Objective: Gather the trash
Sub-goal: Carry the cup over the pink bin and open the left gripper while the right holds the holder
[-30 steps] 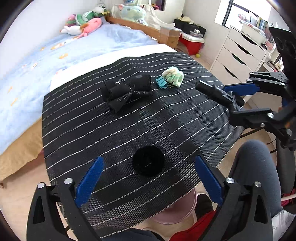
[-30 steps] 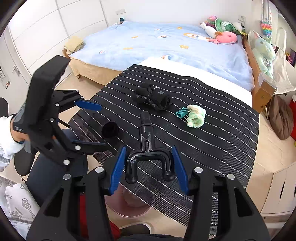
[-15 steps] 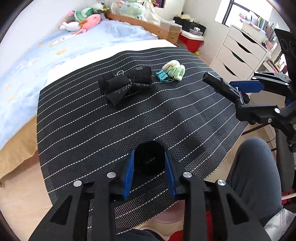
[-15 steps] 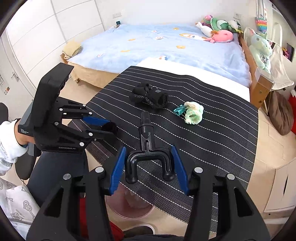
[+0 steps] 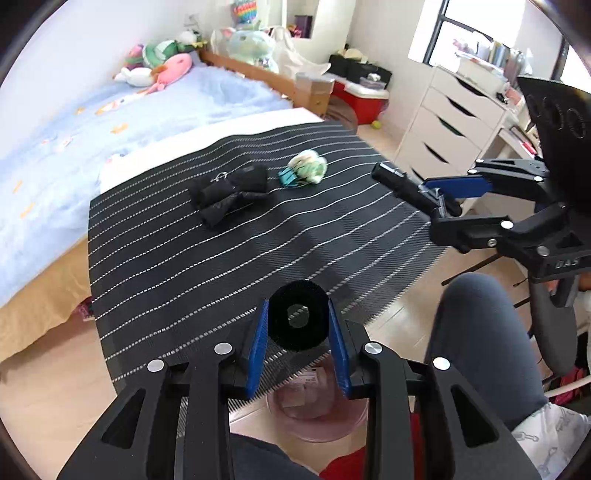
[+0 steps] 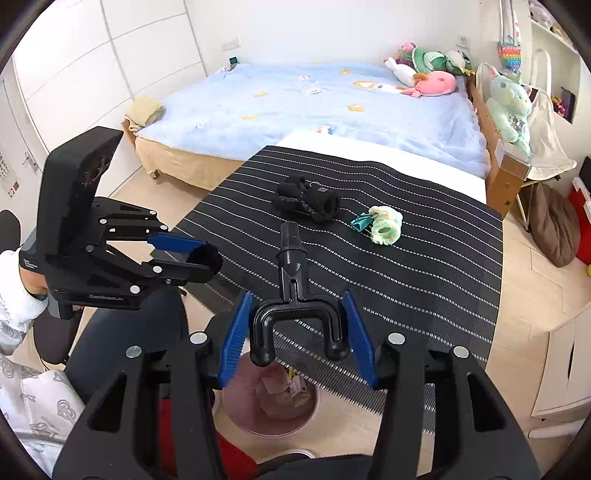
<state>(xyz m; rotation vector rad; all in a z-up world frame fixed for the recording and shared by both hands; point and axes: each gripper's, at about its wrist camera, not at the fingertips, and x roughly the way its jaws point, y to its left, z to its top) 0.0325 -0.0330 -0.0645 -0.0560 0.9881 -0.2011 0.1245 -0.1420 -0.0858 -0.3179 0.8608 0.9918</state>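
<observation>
the left gripper (image 5: 297, 325) pinches a black ring brush head (image 5: 297, 319) just above the pink bin (image 5: 317, 413), ready to drop. the right gripper (image 6: 299, 328) clamps a forked black nozzle (image 6: 295, 291), pointing away.

"DAS" embossed on the right gripper (image 5: 441, 201), other print too small to read

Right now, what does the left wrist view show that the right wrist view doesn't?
Left wrist only: white drawer unit, window, and the hole through the black ring in the left gripper.
Right wrist only: white wardrobe doors and the forked black part in the right gripper.
Both: striped mat, pink bin, black bundle, green wad.
</observation>
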